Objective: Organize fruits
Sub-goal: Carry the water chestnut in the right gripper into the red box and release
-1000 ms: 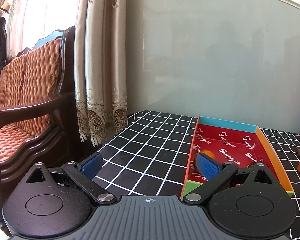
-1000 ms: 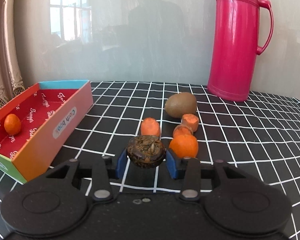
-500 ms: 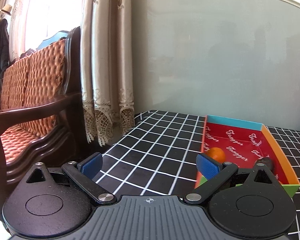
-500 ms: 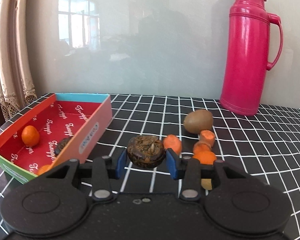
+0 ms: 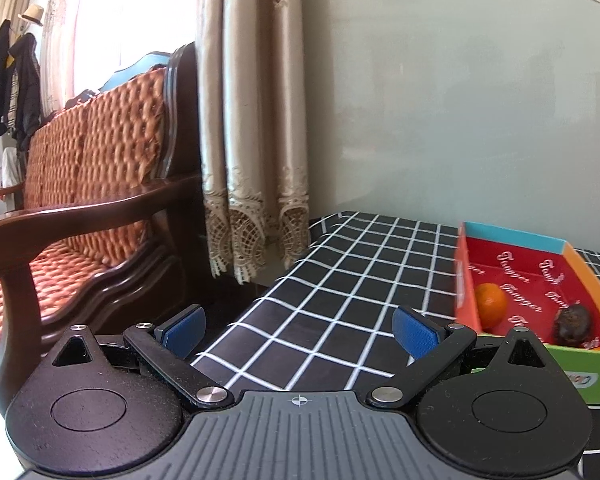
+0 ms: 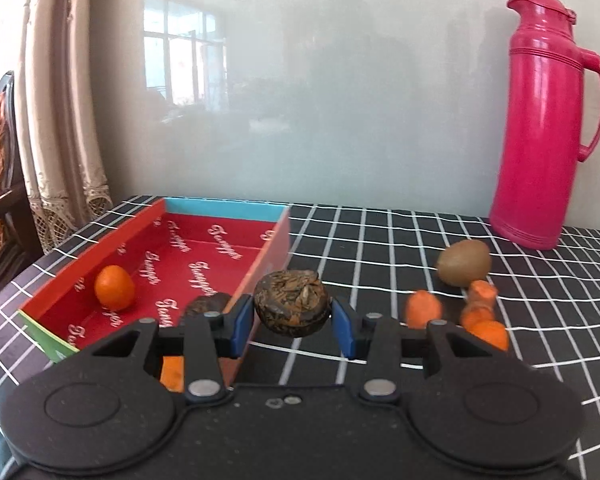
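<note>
The right gripper [image 6: 291,317] clamps a dark, wrinkled round fruit [image 6: 291,307] just above the near right wall of the red box [image 6: 220,258], so the carry-to-box step is in hand. Next comes moving left over the box floor and releasing beside the orange [image 6: 115,287]. The left gripper [image 5: 298,330] hangs wide apart, holding nothing, left of the box.

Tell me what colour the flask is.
The flask is pink, seen best in the right wrist view.
</note>
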Demonstrator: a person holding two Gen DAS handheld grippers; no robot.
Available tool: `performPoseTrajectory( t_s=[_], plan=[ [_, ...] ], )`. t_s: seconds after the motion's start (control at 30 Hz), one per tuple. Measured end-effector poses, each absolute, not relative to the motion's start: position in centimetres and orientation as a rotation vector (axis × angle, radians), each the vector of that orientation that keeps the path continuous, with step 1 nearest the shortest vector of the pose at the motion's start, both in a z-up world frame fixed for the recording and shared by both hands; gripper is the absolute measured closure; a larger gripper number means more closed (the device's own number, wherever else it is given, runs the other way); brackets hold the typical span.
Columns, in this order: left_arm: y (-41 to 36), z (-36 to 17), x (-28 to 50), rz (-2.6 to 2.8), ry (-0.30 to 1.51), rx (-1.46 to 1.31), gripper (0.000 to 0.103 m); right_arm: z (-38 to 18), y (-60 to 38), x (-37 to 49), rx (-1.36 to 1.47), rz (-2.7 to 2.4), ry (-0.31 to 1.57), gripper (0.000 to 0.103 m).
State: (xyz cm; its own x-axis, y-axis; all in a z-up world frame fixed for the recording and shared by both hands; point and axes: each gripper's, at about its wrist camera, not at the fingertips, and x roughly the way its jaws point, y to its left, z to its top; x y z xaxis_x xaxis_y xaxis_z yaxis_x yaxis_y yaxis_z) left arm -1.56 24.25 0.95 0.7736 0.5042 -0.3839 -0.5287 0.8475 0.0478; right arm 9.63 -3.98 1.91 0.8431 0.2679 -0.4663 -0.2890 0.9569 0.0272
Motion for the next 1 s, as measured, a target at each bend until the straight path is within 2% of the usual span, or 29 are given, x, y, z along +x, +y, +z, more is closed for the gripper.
performPoseTrajectory(
  t_s=[0.83,1.0],
  plan=[
    [28.5,-0.1,-3.3,0.643,0.433,-0.076,0.004,0.4,5.6,8.5,-0.102,0.498,0.479,0.062],
    [28.5,-0.1,-3.3,0.642,0.431,-0.077,0.004,0.6,5.4,8.1,-0.089,0.497,0.459,0.055]
  ],
)
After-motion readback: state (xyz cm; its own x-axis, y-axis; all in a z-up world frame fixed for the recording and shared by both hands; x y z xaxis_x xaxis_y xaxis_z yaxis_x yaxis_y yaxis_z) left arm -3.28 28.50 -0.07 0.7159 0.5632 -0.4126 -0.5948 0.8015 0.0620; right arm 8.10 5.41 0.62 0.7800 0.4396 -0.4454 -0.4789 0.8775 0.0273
